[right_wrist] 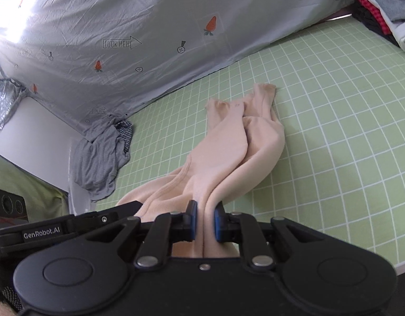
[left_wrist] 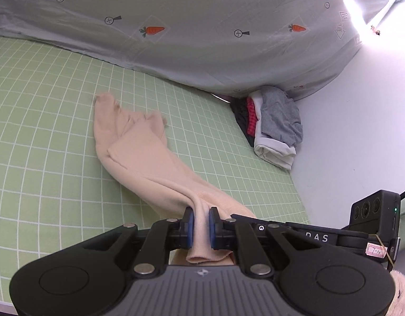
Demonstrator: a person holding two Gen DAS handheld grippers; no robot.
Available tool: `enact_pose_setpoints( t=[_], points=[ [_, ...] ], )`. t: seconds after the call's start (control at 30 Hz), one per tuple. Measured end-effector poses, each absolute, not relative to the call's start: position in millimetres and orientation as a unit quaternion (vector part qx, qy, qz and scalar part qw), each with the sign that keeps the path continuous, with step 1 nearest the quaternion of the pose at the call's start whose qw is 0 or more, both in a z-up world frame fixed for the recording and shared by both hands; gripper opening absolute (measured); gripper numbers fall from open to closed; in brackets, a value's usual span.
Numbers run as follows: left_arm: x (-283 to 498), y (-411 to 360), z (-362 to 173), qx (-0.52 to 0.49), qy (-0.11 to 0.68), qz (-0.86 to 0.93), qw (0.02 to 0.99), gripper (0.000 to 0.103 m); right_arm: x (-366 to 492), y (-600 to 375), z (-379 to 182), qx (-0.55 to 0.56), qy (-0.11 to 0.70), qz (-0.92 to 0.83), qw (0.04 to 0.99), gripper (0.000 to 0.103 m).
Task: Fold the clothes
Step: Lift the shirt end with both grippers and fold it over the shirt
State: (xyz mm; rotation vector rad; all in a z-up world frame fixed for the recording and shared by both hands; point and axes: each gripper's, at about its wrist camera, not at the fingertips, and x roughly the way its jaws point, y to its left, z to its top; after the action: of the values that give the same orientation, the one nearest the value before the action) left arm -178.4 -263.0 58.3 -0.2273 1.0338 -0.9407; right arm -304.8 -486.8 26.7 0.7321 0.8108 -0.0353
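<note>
A green checked bed sheet (left_wrist: 57,121) lay broad and mostly bare, bounded at the far side by a hanging grey carrot-print cloth (left_wrist: 189,26). A stack of folded clothes (left_wrist: 273,123) sat at one far corner of the bed, and a crumpled grey garment (right_wrist: 99,158) lay at the opposite edge. The beige garment (left_wrist: 139,147) stretched across the middle, its far ends resting on the sheet. The left hand-held gripper (left_wrist: 201,226) and right hand-held gripper (right_wrist: 204,223) each pinched its near edge, jaws narrow on the fabric.
</note>
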Motion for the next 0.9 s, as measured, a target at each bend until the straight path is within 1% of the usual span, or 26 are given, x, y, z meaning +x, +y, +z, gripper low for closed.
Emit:
enact_pose_setpoints(
  t=[0.13, 0.27, 0.57, 0.77, 0.9],
  points=[
    [-166.6, -272.3, 55.7, -0.114, 0.483, -0.424, 0.757, 0.012, -298.2, -496.5, 26.8, 0.354, 0.391, -0.011, 0.849, 0.014],
    [-143.0, -282.8, 64.1, -0.123, 0.474, -0.419, 0.765, 0.012, -280.2, -514.8, 24.7, 0.38, 0.384, -0.004, 0.842, 0.014],
    [-63.2, -322.0, 55.1, -0.151, 0.486, -0.403, 0.761, 0.012, -209.7, -562.3, 12.5, 0.402, 0.37, -0.001, 0.838, 0.014],
    [0.6, -358.7, 16.4, -0.143, 0.514, -0.364, 0.764, 0.013, -145.0, -586.6, -24.9, 0.401, 0.39, -0.02, 0.829, 0.014],
    [35.0, -374.6, -23.7, -0.138, 0.551, -0.322, 0.757, 0.013, -102.4, -596.0, -61.9, 0.393, 0.427, -0.036, 0.814, 0.014]
  ],
)
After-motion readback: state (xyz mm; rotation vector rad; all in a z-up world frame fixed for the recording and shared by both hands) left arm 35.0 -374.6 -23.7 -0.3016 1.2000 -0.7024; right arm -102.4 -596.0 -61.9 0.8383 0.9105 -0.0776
